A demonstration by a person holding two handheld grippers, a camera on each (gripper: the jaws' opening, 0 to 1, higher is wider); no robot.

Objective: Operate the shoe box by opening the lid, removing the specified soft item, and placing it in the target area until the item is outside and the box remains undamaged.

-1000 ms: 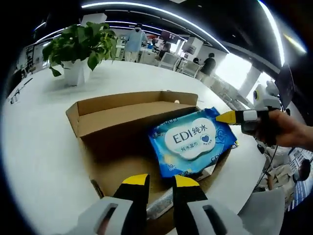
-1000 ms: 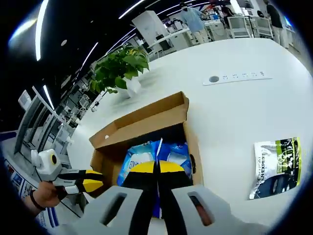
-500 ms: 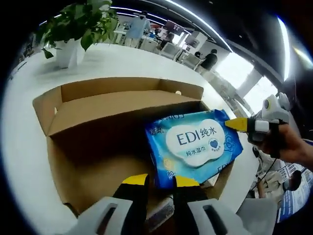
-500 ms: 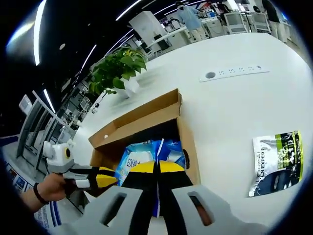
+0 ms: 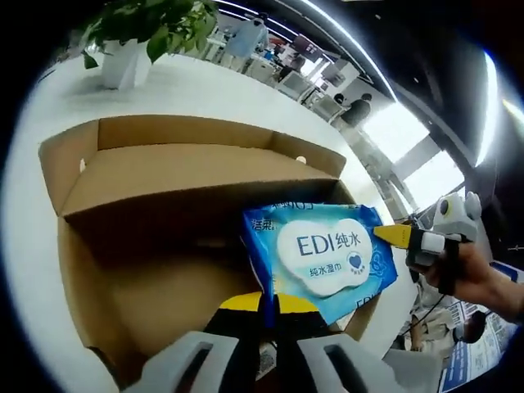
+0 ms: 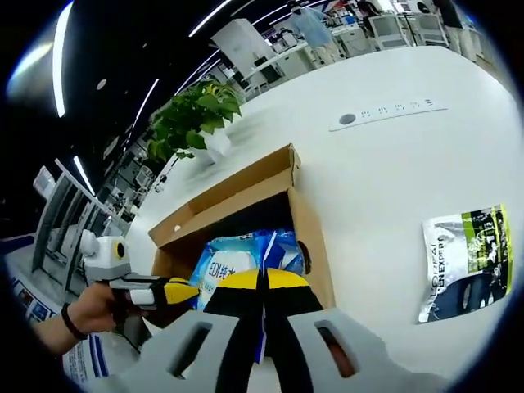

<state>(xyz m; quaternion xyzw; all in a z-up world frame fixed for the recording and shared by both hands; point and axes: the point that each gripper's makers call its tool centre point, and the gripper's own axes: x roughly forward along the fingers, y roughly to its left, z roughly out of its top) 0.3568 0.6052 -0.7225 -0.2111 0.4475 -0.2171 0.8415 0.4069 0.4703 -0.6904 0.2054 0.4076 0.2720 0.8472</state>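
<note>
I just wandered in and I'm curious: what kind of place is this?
Probably an open-plan office or lab. A big white table holds a potted plant and an open box; behind it stand desks with chairs, people and ceiling strip lights.

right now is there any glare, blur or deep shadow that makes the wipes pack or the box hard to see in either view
Left gripper view: the wipes pack is sharp, its label readable; the shoe box interior is shaded but visible; bright windows blow out at the upper right. Right gripper view: the pack is partly hidden behind the right gripper, the box rim is evenly lit, fisheye bending curves the white table.
</note>
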